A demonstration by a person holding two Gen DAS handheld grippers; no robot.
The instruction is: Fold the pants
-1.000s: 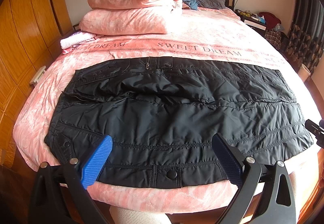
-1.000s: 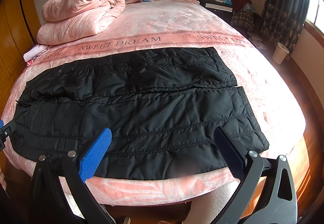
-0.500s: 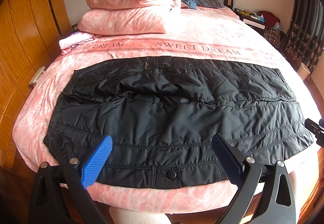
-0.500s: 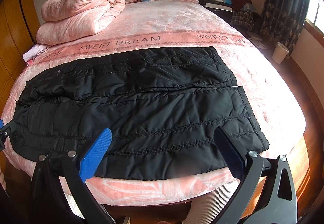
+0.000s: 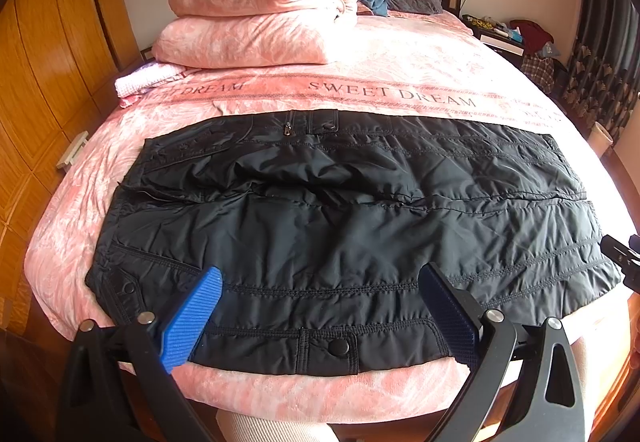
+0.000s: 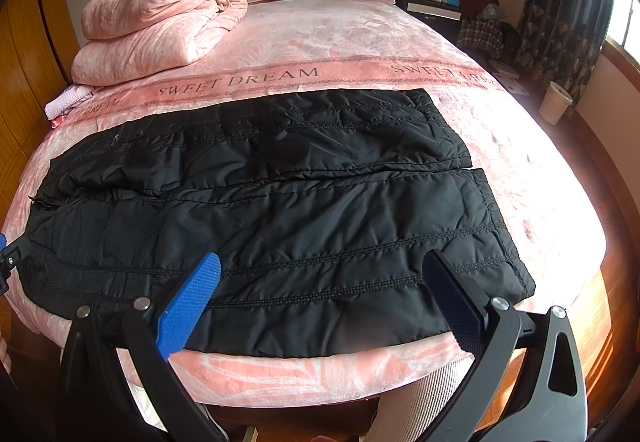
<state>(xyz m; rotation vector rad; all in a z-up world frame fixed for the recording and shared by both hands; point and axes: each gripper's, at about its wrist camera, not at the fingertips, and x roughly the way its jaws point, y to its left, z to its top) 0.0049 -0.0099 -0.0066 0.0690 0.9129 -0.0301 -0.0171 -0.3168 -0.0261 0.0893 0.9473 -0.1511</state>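
Behind the pants (image 5: 340, 226), "SWEET DREAM"; left gripper (image 5: 320, 318), right gripper (image 6: 324, 302) gape apart.

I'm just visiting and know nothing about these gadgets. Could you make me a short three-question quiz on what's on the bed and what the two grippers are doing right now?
1. True or false: the left gripper is shut on the black pants.
2. Multiple choice: what is stacked at the far left of the bed? A) a folded pink quilt B) a suitcase C) a pile of books
3. Fill in: the words printed across the pink bedcover read "SWEET ____".

Key
1. False. Its jaws stand wide apart at the near edge of the pants, gripping nothing. The right gripper is open too.
2. A
3. DREAM
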